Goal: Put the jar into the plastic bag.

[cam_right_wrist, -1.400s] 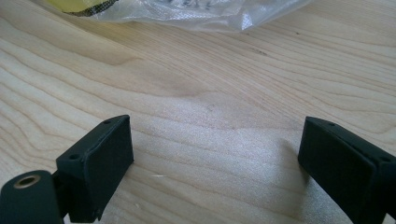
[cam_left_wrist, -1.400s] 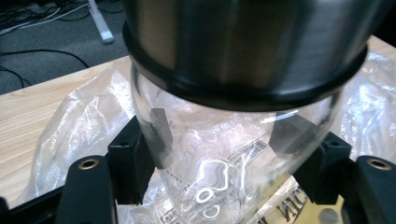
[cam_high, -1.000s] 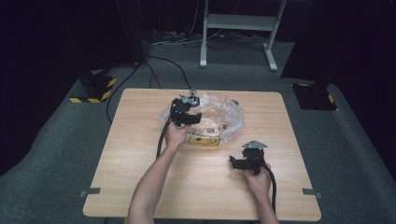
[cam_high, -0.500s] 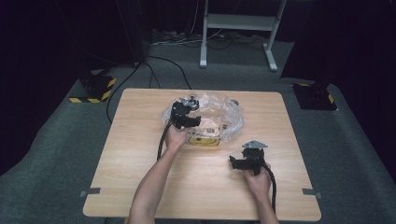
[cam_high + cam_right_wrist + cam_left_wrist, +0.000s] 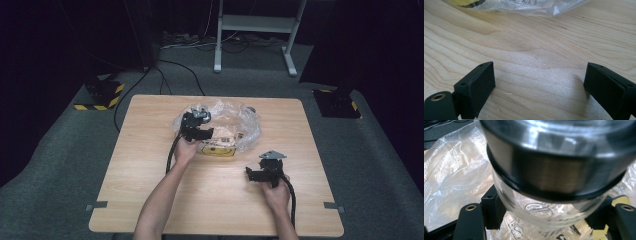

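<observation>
Left gripper view: left gripper [image 5: 544, 220] clamped on clear glass jar [image 5: 549, 202] with metal-banded lid [image 5: 554, 165], held over crumpled plastic bag [image 5: 456, 177]. High view: jar [image 5: 201, 114] at bag's [image 5: 245, 125] 9 o'clock edge, table [image 5: 150, 190] centre-rear. Right gripper [image 5: 539, 87] jaws spread wide, nothing between, parked over bare wood at bag's 5 o'clock. Judgement: jar grasped and near bag; whether going in or out, cannot tell; placement left.

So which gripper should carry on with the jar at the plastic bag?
Left. The left gripper already has the glass jar between its jaws, over the plastic bag. The right gripper sits open over bare table, apart from the bag.
</observation>
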Demonstrator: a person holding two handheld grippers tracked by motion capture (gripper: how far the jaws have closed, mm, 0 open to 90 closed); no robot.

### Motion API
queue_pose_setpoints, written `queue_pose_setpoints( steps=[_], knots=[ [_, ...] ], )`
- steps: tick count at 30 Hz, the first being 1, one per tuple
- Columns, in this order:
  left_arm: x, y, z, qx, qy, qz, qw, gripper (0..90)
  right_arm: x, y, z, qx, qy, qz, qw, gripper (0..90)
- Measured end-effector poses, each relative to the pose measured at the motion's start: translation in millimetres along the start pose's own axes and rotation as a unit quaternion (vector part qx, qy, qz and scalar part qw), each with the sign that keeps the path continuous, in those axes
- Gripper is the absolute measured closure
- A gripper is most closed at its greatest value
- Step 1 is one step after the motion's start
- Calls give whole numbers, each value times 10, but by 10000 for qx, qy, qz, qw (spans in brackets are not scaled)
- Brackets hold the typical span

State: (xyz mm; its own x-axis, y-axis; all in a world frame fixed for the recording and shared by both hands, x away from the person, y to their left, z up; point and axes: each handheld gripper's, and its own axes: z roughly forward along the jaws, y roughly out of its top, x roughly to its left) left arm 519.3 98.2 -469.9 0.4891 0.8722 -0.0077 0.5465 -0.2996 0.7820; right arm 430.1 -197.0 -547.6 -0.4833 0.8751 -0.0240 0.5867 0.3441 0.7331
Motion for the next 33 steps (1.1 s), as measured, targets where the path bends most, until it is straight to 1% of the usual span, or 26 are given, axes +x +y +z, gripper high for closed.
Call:
queue_pose_setpoints(
  steps=[6, 8, 10, 15, 26, 29, 31, 33],
  knots=[
    [16, 2, -10, -6, -59, -40, 10000, 307, 0, 0, 0, 2, 1, 4, 10000, 99],
    [8, 3, -22, -39, -29, -32, 10000, 295, 1, 0, 0, 5, 0, 12, 10000, 99],
    [-11, 9, -48, -78, 63, 23, 9999, 274, 1, 0, -1, 4, 0, 9, 10000, 99],
    [-19, 34, -122, -193, 66, 71, 9998, 238, 2, 0, 0, 4, 1, 13, 10000, 99],
    [8, 41, -313, -331, -37, 85, 9994, 208, 0, 1, 0, -1, 0, 2, 10000, 99],
    [24, 15, -376, -387, -81, 21, 9992, 202, 0, 1, 0, -2, 1, -1, 10000, 99],
    [31, 3, -406, -410, -84, 17, 9991, 201, 0, 1, 0, -1, 1, 0, 10000, 99],
    [41, -9, -448, -447, -132, -11, 9989, 200, 0, 1, 0, -2, 1, 1, 10000, 99]
  ],
)
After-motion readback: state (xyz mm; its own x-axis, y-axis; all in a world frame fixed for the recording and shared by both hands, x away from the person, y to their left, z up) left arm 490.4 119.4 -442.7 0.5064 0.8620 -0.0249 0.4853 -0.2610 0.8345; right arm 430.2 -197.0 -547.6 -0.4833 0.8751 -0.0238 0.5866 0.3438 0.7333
